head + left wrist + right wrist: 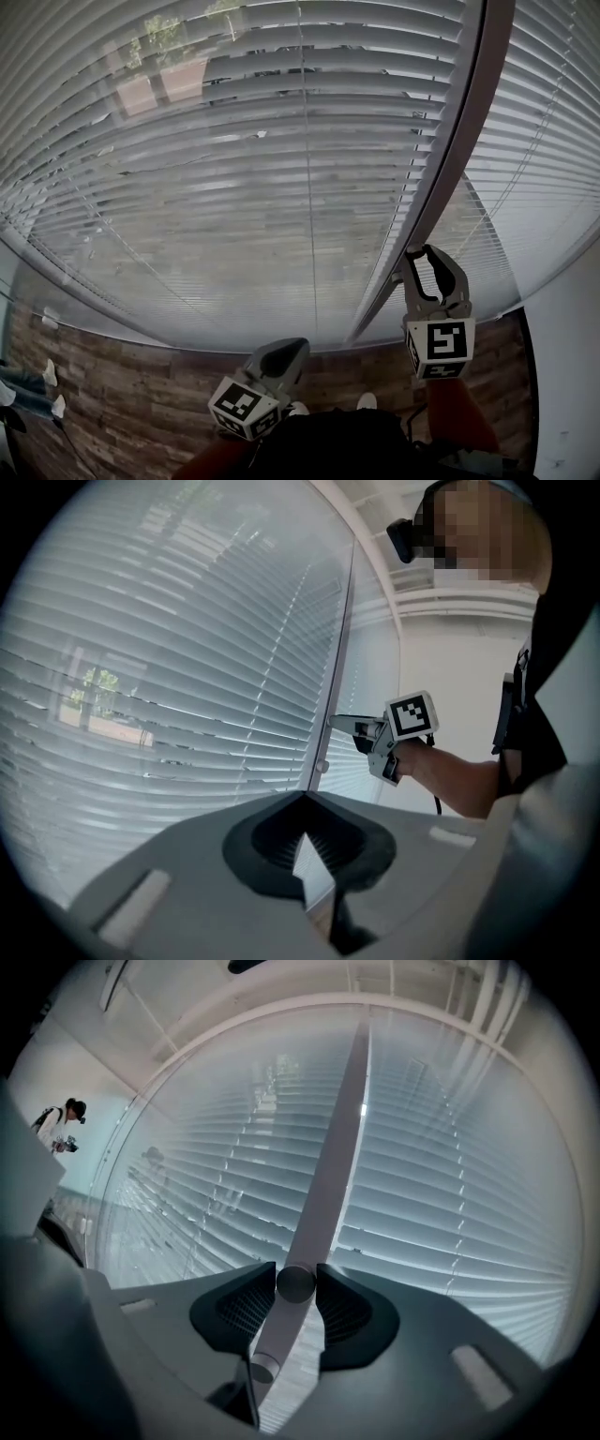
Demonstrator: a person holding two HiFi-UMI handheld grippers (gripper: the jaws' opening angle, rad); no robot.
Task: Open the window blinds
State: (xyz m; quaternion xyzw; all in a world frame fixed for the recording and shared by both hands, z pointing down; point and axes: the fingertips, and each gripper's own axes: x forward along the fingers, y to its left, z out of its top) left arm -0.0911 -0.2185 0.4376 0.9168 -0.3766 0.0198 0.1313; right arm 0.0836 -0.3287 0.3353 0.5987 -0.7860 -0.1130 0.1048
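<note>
Slatted blinds (234,187) close off everything from 9 through 12 to 3 o'clock in the head view, and the window mullion (441,178) slants across at 1. A round knob (295,1283) there fills the jaws of the right gripper (422,262). Room to pass lies lower, from 5 to 8 o'clock above the wood floor (122,384). A white wall (562,375) bounds it at 4.

The blind slats (234,178) look smooth and faintly glossy, pale like painted metal or plastic; I cannot tell which. The window post (441,178) between them is smooth and matt. My right tongs (296,1277) have a matt grey plastic shell and black ribbed pads (349,1312), which are pressed against a dark, smooth round knob (295,1285). My left tongs (305,803) look the same. The floor (122,403) shows rough-grained brown wood planks.
</note>
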